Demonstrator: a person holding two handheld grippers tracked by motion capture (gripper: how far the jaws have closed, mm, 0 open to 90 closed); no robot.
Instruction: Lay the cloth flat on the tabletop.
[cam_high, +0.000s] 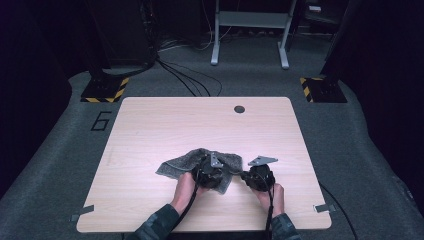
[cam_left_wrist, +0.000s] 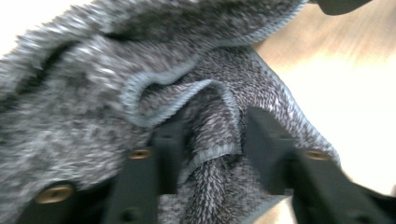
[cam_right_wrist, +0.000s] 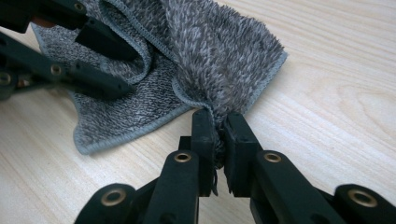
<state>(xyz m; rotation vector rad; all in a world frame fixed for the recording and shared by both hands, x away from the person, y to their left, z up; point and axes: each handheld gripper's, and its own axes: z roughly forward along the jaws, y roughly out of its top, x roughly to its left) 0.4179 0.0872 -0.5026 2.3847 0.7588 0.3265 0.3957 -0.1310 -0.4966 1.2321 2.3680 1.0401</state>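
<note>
Pale wooden table (cam_high: 150, 130) bears a rumpled grey towel (cam_high: 185, 162). Right gripper (cam_right_wrist: 218, 126) pinches its corner tight; left gripper (cam_left_wrist: 210, 135) stands parted astride a fold. Folding looks barely begun.

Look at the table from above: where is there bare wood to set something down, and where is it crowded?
Bare wood lies across the far half of the table, from the towel to the far edge, apart from a small round hole. The near left and right corners are free too. The near middle is crowded: towel, left gripper and right gripper.
</note>
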